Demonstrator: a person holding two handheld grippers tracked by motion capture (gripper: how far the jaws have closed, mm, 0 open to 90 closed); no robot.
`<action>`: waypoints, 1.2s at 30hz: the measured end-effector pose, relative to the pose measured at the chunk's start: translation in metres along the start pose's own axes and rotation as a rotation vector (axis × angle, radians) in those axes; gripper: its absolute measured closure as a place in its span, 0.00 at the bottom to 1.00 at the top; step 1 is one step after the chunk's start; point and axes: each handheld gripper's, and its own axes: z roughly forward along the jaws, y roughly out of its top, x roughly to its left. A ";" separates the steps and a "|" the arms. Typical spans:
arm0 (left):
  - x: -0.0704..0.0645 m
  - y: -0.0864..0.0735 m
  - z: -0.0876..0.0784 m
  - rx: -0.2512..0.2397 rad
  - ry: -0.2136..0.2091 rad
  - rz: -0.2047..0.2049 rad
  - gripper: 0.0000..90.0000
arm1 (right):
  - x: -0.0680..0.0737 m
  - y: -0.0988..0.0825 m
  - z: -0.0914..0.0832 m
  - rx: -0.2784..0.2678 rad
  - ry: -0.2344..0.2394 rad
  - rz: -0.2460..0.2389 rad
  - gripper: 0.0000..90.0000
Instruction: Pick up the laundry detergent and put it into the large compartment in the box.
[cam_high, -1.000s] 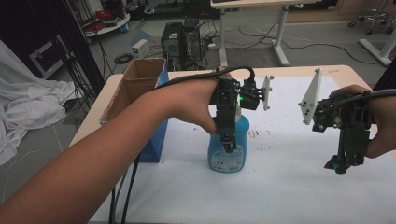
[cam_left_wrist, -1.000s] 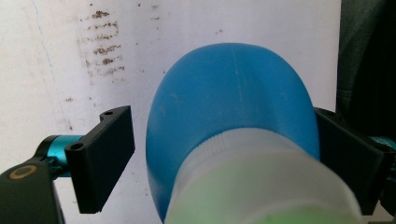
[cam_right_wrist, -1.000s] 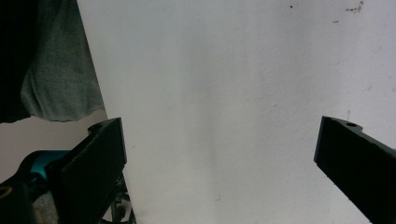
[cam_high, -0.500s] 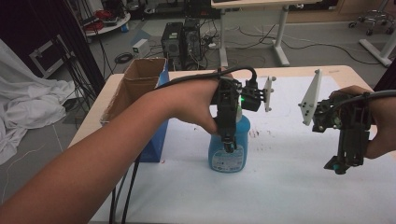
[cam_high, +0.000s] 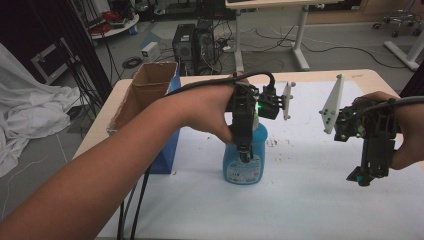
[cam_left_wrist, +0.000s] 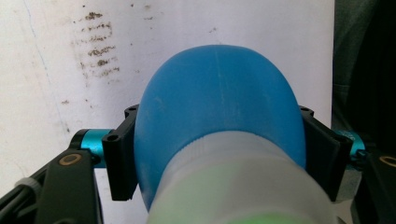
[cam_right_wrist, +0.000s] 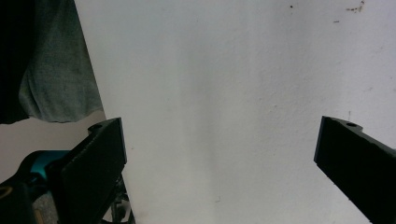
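Observation:
A blue plastic bottle (cam_high: 245, 167) with a pale cap stands upright on the white table cover. My left gripper (cam_high: 243, 152) comes down on it from above. Its jaws have just been closing with the bottle between them. In the left gripper view the bottle (cam_left_wrist: 219, 102) sits between both black jaws, and the left gripper (cam_left_wrist: 224, 154) presses on its two sides. My right gripper (cam_high: 365, 177) hangs at the right of the table, pointing down. In its own view the right gripper (cam_right_wrist: 219, 154) stands wide open over bare white cover.
An open cardboard box (cam_high: 147, 95) with a blue side stands at the table's left, close to my left forearm. Small dark stains (cam_high: 272, 143) mark the white cover (cam_high: 300, 200) beside the bottle. A computer tower (cam_high: 192, 42), cables and desk legs lie beyond the far edge.
Both hands hold their places over the table. The bottle has not shifted, and no closing of the left jaws can be made out from above.

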 end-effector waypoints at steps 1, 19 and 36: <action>0.000 0.000 0.000 -0.002 0.000 -0.002 0.32 | 0.000 0.000 0.000 -0.002 0.000 0.000 0.02; 0.001 0.001 0.001 0.014 -0.002 0.001 0.42 | 0.001 -0.001 -0.001 -0.002 -0.001 0.004 0.02; -0.001 -0.002 -0.010 0.047 0.008 -0.008 0.43 | 0.000 -0.001 -0.001 -0.002 0.001 0.001 0.02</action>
